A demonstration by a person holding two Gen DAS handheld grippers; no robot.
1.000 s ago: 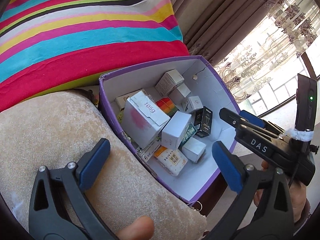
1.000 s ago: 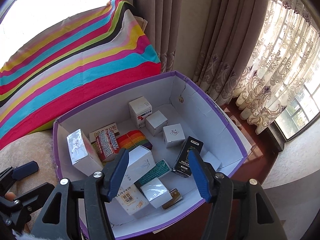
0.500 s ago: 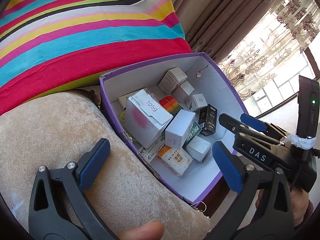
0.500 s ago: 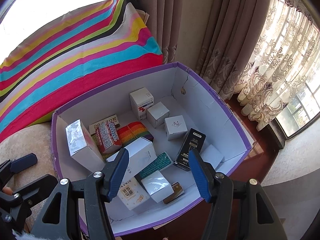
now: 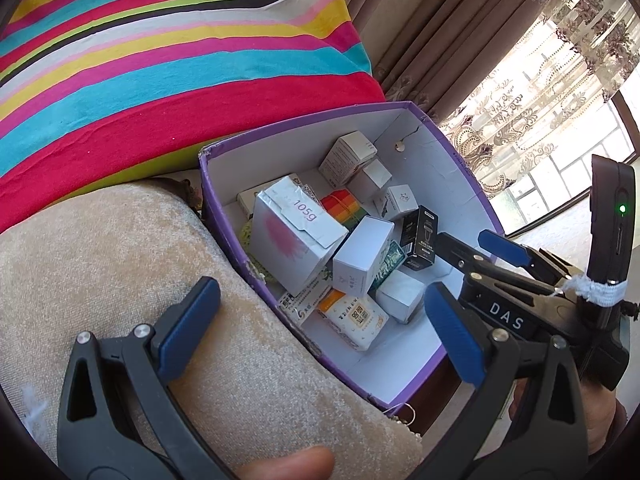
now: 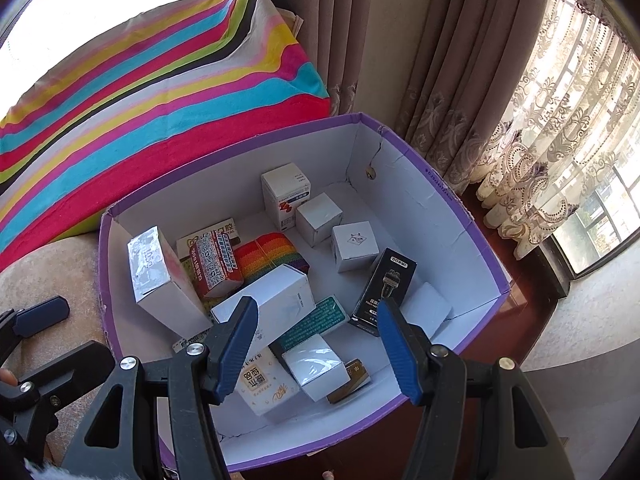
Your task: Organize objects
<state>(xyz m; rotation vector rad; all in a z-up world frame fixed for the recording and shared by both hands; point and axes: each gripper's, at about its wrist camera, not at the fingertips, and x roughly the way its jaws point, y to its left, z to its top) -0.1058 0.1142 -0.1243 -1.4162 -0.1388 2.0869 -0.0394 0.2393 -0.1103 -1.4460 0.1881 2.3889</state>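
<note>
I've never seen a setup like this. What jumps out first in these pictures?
A purple-rimmed cardboard box crammed with small cartons sits on a beige cushion, with a bright striped cloth behind it. Two open black grippers with blue pads, the left gripper and the right gripper, hover at its near edge.

Beige plush velvet sofa seat (image 5: pixel 120 280) fills the lower left. A rainbow-striped cloth cover in pink, cyan, yellow, white and black (image 6: pixel 152 92) drapes over the backrest behind it. Heavy taupe pleated curtains with a patterned hem (image 6: pixel 360 40) hang in the corner. To the right, sheer cream lace curtains with embroidered scrolls (image 6: pixel 560 120) cover a large dark-framed window (image 6: pixel 600 220). Strong daylight comes through. Dark reddish wooden floor strip (image 6: pixel 520 300) below; pale speckled floor (image 6: pixel 592 332) beyond it.
</note>
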